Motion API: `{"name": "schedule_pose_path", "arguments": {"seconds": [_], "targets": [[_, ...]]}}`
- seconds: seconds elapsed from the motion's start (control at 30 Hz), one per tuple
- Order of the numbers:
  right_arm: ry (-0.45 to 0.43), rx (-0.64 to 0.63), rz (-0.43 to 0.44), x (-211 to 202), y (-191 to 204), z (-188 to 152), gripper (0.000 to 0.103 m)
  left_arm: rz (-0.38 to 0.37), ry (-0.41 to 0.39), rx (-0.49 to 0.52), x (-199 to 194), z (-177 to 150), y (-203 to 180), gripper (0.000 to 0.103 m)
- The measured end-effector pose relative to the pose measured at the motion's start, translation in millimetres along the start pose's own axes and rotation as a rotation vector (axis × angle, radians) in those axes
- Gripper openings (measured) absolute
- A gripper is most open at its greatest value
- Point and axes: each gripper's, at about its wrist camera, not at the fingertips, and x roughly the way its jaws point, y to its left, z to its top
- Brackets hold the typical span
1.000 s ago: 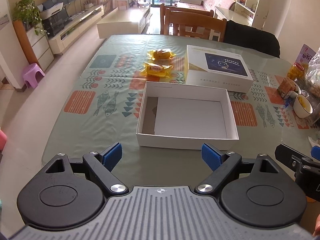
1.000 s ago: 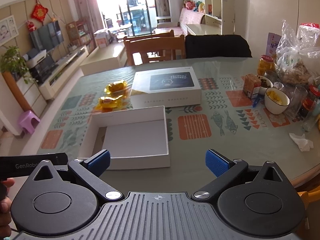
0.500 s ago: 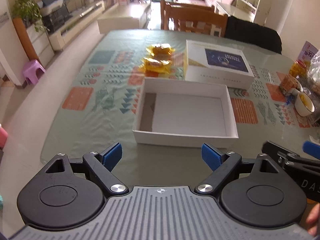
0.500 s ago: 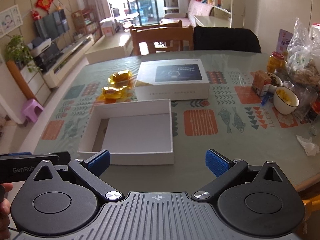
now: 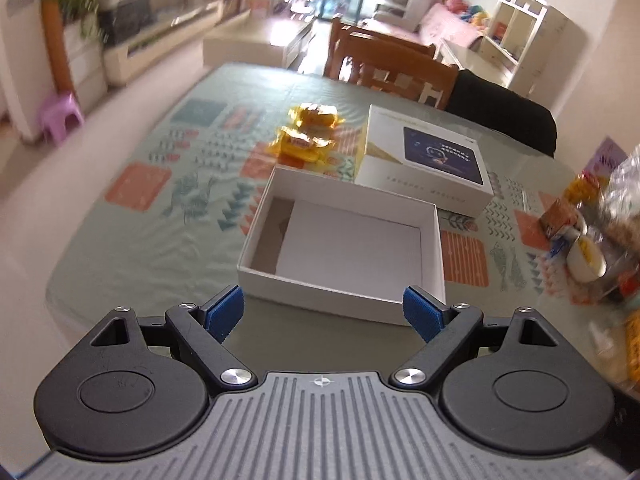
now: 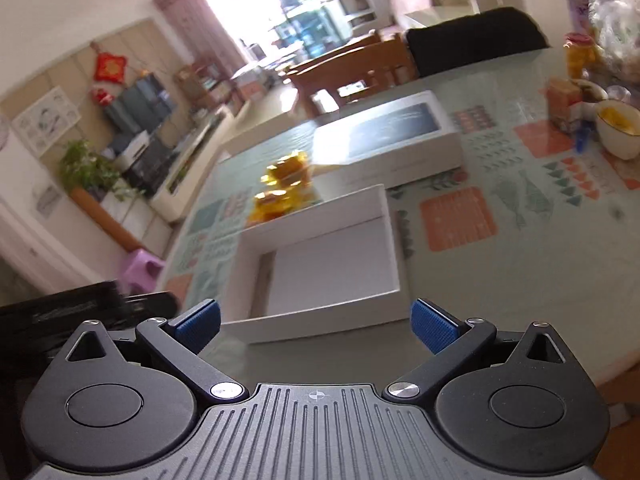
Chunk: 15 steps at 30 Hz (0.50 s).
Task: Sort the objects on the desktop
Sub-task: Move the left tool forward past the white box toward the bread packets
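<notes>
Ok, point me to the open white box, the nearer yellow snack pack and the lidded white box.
open white box (image 5: 352, 240): left wrist view, on its bare white floor.
nearer yellow snack pack (image 5: 302, 145): left wrist view, middle of the wrapper.
lidded white box (image 5: 438, 154): left wrist view, dark picture on its lid.

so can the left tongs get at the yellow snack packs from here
Probably yes, with a longer reach. The left tongs are open and empty, but the open white box lies between them and the yellow snack packs, so they must pass over or around it.
</notes>
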Motion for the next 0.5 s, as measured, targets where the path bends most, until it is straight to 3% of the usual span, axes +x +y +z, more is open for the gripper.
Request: {"name": "schedule_pose_path", "arguments": {"seconds": [0.17, 0.23, 0.5], "targets": [[-0.017, -0.064, -0.087, 6.8, 14.9, 13.9, 0.103, 0.036, 0.085, 0.017, 15.9, 8.2, -2.0, 0.103], [-0.024, -0.089, -0.122, 9.5, 20.9, 19.5, 0.103, 0.062, 0.080, 0.029, 22.6, 11.7, -0.1, 0.103], [-0.052, -0.191, -0.262, 20.4, 44.8, 41.8, 0.103, 0.051, 0.110, 0.066, 47.5, 40.8, 8.5, 0.103]]}}
